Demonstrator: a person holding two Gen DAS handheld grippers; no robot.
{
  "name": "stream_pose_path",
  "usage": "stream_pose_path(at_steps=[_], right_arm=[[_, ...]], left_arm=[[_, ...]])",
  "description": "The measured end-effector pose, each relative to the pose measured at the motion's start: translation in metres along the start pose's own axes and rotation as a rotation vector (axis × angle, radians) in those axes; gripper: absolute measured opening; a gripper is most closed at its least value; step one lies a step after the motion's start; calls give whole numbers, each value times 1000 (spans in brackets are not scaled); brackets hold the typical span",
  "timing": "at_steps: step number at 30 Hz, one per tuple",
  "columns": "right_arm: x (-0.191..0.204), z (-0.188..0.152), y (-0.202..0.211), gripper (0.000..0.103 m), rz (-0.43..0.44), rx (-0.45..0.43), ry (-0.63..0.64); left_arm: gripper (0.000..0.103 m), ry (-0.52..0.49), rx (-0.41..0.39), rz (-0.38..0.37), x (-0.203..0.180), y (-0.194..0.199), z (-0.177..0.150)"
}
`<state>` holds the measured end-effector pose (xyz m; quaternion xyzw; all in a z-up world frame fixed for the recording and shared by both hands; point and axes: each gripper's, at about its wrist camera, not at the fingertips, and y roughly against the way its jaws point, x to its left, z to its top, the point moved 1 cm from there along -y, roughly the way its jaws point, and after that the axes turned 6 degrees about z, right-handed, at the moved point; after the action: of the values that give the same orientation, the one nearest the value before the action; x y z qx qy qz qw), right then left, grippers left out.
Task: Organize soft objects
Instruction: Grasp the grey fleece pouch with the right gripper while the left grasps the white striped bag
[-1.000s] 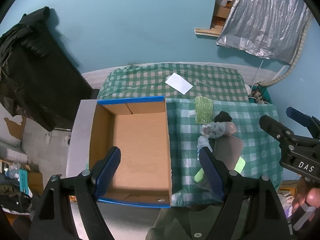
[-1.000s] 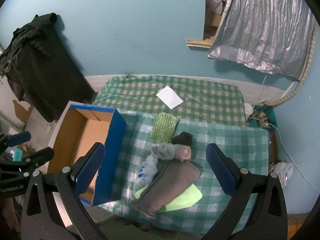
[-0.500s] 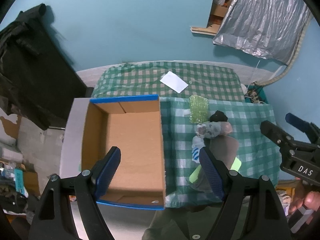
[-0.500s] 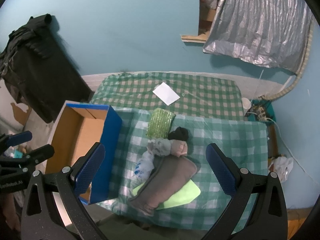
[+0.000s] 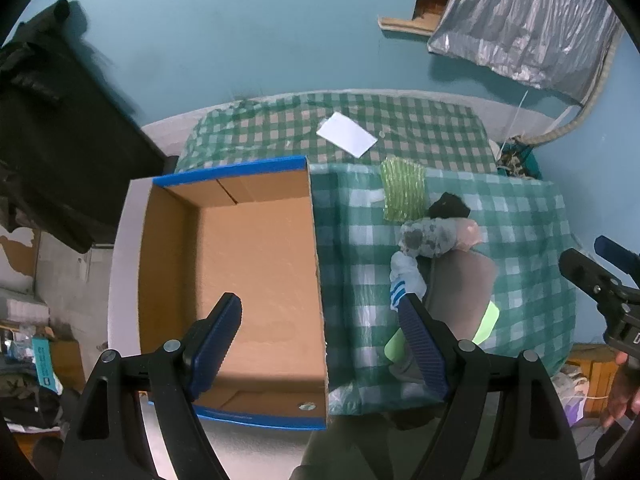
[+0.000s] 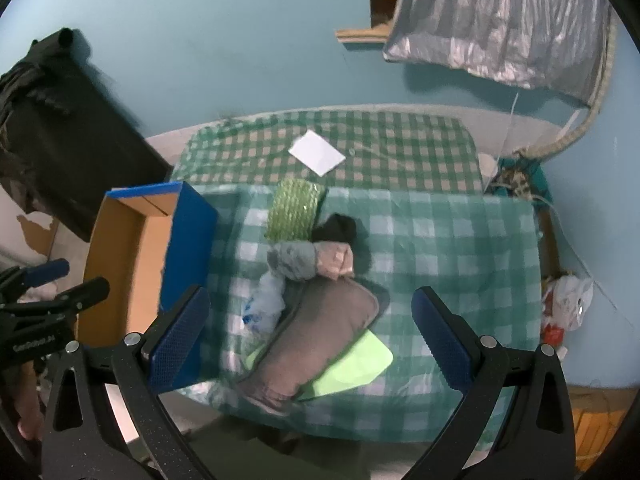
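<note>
An open cardboard box (image 5: 256, 264) with blue outer walls (image 6: 188, 248) stands empty at the left of a green checked table. Right of it lies a heap of soft things: a grey pillow (image 6: 316, 340) on a lime-green cloth (image 6: 356, 368), a white sock with blue stripes (image 5: 406, 280), a grey rolled sock (image 6: 294, 260), a pink roll (image 6: 336, 258), a black roll (image 6: 336, 228) and a green knitted cloth (image 6: 294, 210). My left gripper (image 5: 320, 320) is open and empty above the box's right wall. My right gripper (image 6: 310, 320) is open and empty above the pillow.
A white sheet of paper (image 6: 316, 152) lies at the back of the table (image 6: 440, 240). A blue wall stands behind. A black cloth (image 5: 48, 128) hangs at the left. A silver sheet (image 6: 500, 20) hangs at the top right. Clutter lies on the floor at the right (image 6: 564, 300).
Both grippers have drifted slightly, so the table sits a little differently in each view. Both stay open and empty. Nothing on the table has moved.
</note>
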<state>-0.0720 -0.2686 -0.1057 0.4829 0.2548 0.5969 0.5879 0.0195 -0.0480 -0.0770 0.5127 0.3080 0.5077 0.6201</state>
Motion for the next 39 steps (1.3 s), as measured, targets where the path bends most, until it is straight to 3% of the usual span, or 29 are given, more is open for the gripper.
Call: stream_pose_path(at_steps=[13,18,27,39], right_arm=[[-31,-27,-58,101,13,146,-95],[-42,-39,-89,101,14,207,-127],[-50,-54,-133,101,44,291,-151],[-60,-66,-168,83,95,340,-221]], left_arm=[[82,-85,86,-16,-42,-48,-9],[82,-117,112,14,-57,-71,-12],[82,-93,114,-13,-66,-99,-10],[82,-128,129,35,-78,-123,-17]])
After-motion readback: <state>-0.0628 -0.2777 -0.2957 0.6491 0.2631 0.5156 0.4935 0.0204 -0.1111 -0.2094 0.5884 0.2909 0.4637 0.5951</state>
